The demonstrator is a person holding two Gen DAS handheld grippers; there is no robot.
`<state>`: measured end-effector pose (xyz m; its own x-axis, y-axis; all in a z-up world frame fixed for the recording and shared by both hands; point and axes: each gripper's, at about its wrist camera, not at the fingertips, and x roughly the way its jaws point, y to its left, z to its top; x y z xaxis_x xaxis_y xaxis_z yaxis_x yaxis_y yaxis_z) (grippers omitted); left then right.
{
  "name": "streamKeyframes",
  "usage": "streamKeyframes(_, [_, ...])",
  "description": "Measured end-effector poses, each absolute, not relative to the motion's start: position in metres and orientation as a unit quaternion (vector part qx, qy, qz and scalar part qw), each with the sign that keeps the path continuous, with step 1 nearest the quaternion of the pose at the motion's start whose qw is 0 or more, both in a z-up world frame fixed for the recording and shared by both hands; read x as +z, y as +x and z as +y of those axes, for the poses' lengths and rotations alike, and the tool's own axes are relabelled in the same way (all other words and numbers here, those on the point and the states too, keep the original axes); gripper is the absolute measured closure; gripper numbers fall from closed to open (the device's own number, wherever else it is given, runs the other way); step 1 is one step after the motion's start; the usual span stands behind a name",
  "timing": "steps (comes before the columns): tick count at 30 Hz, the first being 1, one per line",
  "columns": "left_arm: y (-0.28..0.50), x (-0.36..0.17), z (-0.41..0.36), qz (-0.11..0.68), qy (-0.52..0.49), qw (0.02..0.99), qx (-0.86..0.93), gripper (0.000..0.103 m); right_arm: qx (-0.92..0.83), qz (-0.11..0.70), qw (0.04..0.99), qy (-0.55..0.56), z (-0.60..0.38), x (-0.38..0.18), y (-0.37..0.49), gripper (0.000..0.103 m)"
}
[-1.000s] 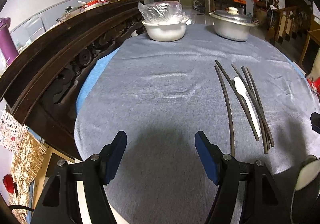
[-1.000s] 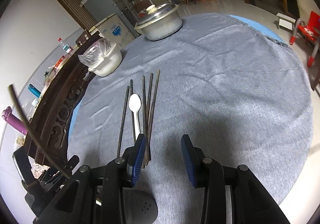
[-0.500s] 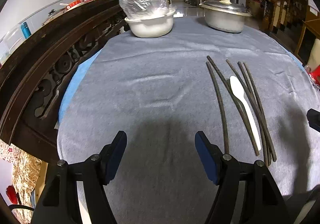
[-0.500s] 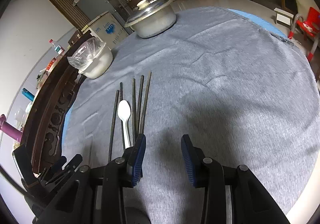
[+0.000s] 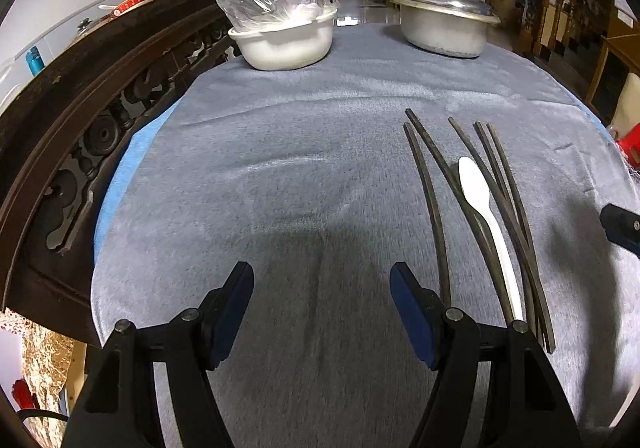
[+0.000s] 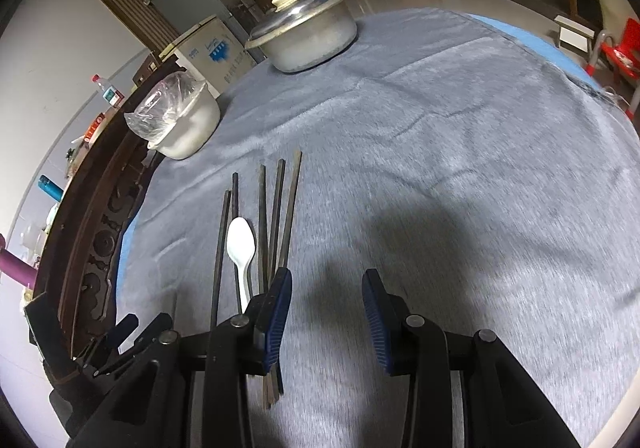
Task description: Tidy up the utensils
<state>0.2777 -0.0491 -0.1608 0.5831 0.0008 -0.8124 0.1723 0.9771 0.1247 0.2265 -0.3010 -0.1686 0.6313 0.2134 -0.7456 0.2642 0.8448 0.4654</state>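
Left gripper [image 5: 322, 302], lower centre of its view, angled down over the grey cloth [image 5: 280, 167], jaws wide apart and empty; right gripper [image 6: 326, 312], lower centre of its view, likewise tilted, jaws partly apart, gripping nothing. Five dark, slender chopsticks [image 6: 276, 215] and one white spoon [image 6: 241, 248] lie side by side at centre-left of the right view. Upper frame: one bag-covered white bowl [image 5: 286, 41], one lidded metal pot [image 5: 444, 25].

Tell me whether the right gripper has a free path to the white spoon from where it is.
Probably yes. The right gripper is open and empty, and the white spoon lies just left of it on the grey cloth, nothing above it. Dark chopsticks crowd both sides, so a clean pinch looks tight.
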Motion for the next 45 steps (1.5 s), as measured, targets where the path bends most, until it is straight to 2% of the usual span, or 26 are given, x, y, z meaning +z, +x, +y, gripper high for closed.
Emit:
streamKeyframes(12, [0.327, -0.168, -0.055, 0.468, 0.084, 0.878, -0.062, 0.032, 0.009, 0.441, 0.854, 0.277, -0.311, -0.182, 0.31, 0.064])
streamKeyframes(19, [0.36, -0.175, -0.066, 0.482, 0.075, 0.869, -0.081, 0.032, 0.015, 0.449, 0.862, 0.237, -0.294, -0.187, 0.364, 0.064])
streamKeyframes(21, [0.368, -0.177, -0.069, 0.488, 0.073, 0.866, -0.082, 0.032, 0.009, 0.451, 0.864, 0.221, -0.29, -0.188, 0.373, 0.065])
streamKeyframes(25, [0.384, -0.18, -0.073, 0.498, 0.057, 0.86, -0.096, 0.032, -0.018, 0.465, 0.868, 0.172, -0.279, -0.192, 0.391, 0.075])
streamKeyframes(28, [0.393, -0.181, -0.078, 0.504, 0.052, 0.856, -0.107, 0.032, -0.032, 0.468, 0.872, 0.14, -0.274, -0.195, 0.394, 0.081])
streamKeyframes(35, [0.416, -0.185, -0.092, 0.522, 0.043, 0.842, -0.131, 0.032, -0.038, 0.471, 0.876, 0.099, -0.269, -0.197, 0.392, 0.085])
streamKeyframes(45, [0.418, -0.178, -0.099, 0.513, 0.029, 0.843, -0.157, 0.032, -0.03, 0.463, 0.873, 0.154, -0.302, -0.198, 0.373, 0.085])
